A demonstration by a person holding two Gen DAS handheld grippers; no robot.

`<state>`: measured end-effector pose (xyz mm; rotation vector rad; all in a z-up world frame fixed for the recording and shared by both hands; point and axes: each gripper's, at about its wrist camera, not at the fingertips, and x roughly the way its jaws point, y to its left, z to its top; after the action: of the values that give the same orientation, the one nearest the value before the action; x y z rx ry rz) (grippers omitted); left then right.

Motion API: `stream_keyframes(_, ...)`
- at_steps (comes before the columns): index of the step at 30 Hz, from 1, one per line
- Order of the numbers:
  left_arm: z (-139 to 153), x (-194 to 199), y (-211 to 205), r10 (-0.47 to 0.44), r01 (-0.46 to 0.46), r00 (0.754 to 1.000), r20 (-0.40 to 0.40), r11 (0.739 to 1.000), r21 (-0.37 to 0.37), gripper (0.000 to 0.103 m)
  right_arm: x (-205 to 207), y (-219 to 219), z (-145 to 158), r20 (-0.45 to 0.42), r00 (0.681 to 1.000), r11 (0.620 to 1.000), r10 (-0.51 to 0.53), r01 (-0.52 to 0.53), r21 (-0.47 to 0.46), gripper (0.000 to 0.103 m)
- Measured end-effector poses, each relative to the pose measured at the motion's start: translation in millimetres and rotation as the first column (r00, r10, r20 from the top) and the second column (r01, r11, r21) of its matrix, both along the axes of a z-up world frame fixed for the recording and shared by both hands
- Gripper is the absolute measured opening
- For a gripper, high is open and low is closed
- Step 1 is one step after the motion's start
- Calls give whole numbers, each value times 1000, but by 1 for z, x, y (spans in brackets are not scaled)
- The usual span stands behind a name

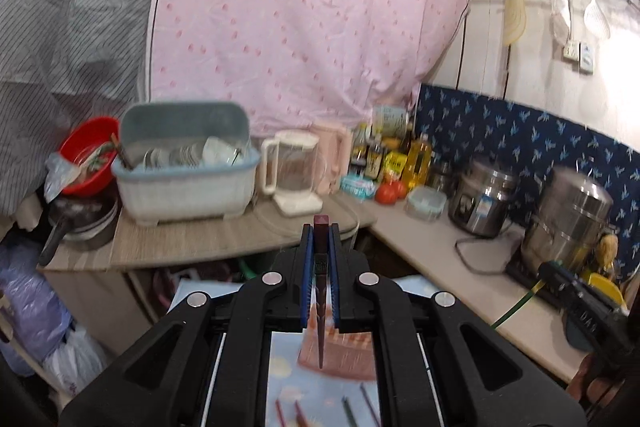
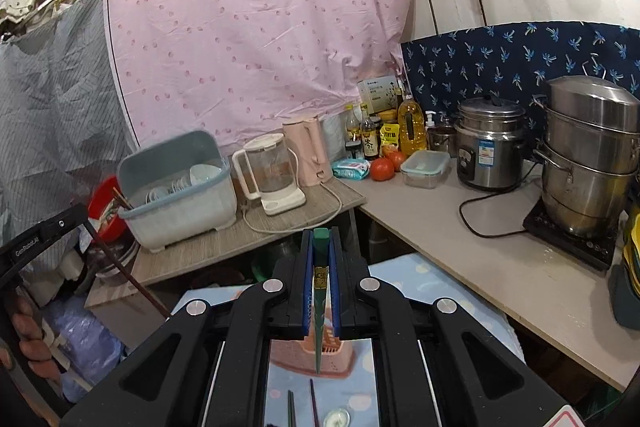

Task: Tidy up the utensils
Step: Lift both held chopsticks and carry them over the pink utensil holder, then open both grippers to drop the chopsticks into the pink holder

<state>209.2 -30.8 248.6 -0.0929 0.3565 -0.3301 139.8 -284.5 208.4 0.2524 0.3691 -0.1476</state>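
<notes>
The left gripper (image 1: 320,239) is black with blue fingers (image 1: 306,267) and holds a dark red chopstick (image 1: 321,291). The right gripper (image 2: 320,243) holds a green chopstick (image 2: 319,307). The curtain (image 2: 256,39) is pink with dots. The basin (image 1: 86,155) is red. The wall cloth (image 2: 520,55) is dark blue with light blue leaves.

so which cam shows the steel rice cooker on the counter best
The right wrist view: the rice cooker is sharp there, with its lid, front label and black cord all clear. In the left wrist view the same cooker appears smaller and motion-blurred, so its label and lid are hard to make out.
</notes>
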Motion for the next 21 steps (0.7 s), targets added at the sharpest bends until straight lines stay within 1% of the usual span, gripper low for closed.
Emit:
stream_keyframes(3, 3, 24, -10, -10, 10, 999, 43, 1000, -20, 7, 27, -1, 0, 14, 1000, 1000, -6, 5, 14, 7)
stream_keyframes(5, -3, 44, -19, -11, 11, 999, 35, 1000, -19, 7, 44, -2, -9, 7, 1000, 1000, -6, 5, 26, 7)
stream_keyframes(6, -7, 52, -21, -11, 12, 1000, 26, 1000, -21, 7, 52, -3, -14, -3, 1000, 999, -4, 5, 36, 7)
stream_keyframes(9, -33, 79, -30, -16, 16, 999, -32, 1000, -18, 7, 74, -4, -39, -52, 999, 998, 10, -7, 62, 7)
stream_keyframes(14, -76, 105, -41, -25, 28, 992, -120, 1000, 15, 7, 97, -2, -81, -146, 989, 998, 20, -10, 68, 7)
stream_keyframes(16, -86, 110, -42, -28, 31, 989, -144, 999, 20, 8, 99, -2, -90, -160, 987, 998, 4, 6, 61, 12)
stream_keyframes(17, -89, 110, -42, -22, 26, 989, -147, 999, 22, 9, 98, -3, -91, -160, 987, 998, -10, 19, 54, 18)
stream_keyframes(18, -91, 110, -41, -19, 23, 988, -150, 999, 25, 16, 95, -3, -92, -155, 988, 998, -16, 24, 51, 21)
stream_keyframes(19, -92, 109, -40, -18, 22, 987, -157, 999, 27, 31, 93, -5, -91, -151, 988, 998, -19, 27, 54, 22)
stream_keyframes(20, -92, 108, -37, -14, 19, 986, -165, 999, 28, 41, 89, -6, -90, -149, 989, 998, -22, 31, 60, 23)
stream_keyframes(21, -92, 106, -35, -10, 14, 986, -166, 1000, 26, 53, 86, -8, -89, -146, 989, 997, -22, 32, 67, 26)
